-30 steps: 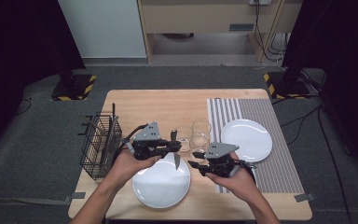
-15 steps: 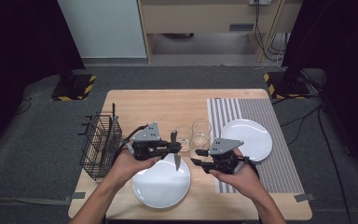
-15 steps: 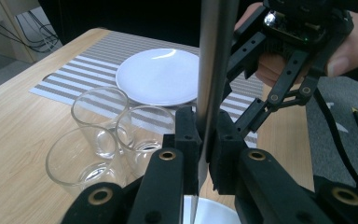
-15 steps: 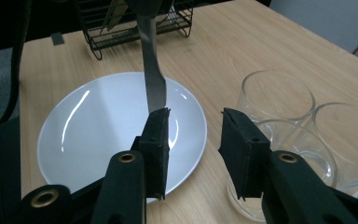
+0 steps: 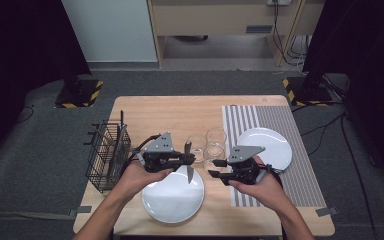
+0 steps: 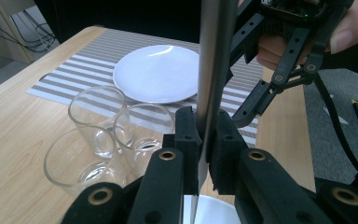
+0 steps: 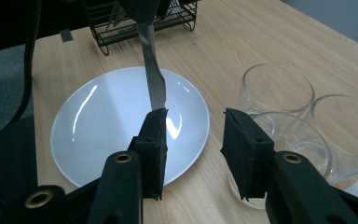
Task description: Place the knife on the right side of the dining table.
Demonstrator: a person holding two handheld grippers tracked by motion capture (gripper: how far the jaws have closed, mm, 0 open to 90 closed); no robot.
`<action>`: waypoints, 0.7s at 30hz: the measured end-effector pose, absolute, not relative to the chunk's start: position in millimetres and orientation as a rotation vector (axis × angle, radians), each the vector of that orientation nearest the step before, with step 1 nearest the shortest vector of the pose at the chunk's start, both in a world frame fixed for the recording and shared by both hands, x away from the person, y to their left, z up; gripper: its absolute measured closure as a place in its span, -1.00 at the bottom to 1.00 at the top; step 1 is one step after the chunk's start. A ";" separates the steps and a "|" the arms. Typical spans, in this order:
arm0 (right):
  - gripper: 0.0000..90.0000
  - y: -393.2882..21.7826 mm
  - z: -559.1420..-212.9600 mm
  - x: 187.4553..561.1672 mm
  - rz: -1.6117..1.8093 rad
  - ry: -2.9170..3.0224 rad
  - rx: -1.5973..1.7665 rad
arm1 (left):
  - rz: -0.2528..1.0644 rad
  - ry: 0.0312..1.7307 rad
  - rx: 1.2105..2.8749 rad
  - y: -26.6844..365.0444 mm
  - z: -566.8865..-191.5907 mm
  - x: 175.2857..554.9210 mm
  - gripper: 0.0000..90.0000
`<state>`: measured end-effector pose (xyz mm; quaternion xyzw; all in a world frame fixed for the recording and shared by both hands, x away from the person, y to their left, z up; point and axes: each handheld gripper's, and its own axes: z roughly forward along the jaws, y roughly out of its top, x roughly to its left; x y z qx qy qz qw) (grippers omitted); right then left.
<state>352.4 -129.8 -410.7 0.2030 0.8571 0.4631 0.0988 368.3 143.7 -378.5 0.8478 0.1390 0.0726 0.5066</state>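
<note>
Left tongs [image 5: 189, 159] pinch flat steel knife [image 5: 190, 170]; right tongs [image 5: 214, 169] spread, empty, over glossy round plate [image 5: 172, 200]

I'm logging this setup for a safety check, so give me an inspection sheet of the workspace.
Surface: wooden table, striped placemat on its right side.
Job's things: knife clamped upright in the left gripper, blade down above the near white plate.
Clutter: three empty glasses mid-table; second white plate on the placemat; black wire basket at the left edge.
Grippers: left shut on the knife; right gripper open, fingers apart, nothing between them, jaws have just been opening.
Cables: several on the floor at right.
Surroundings: grey carpet, hazard-striped stand feet.
</note>
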 end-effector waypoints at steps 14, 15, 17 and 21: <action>0.37 -127.7 -395.6 355.9 1.389 2.524 0.584 | 0.176 0.336 2.045 144.4 -376.4 367.8 0.85; 0.37 -127.4 -395.2 356.0 1.390 2.525 0.582 | 0.174 0.334 2.046 144.4 -376.9 367.9 0.85; 0.37 -127.0 -394.8 356.4 1.392 2.528 0.578 | 0.172 0.332 2.048 144.4 -378.3 367.7 0.85; 0.37 -126.6 -396.4 359.0 1.390 2.530 0.587 | 0.170 0.328 2.056 144.7 -380.7 367.4 0.85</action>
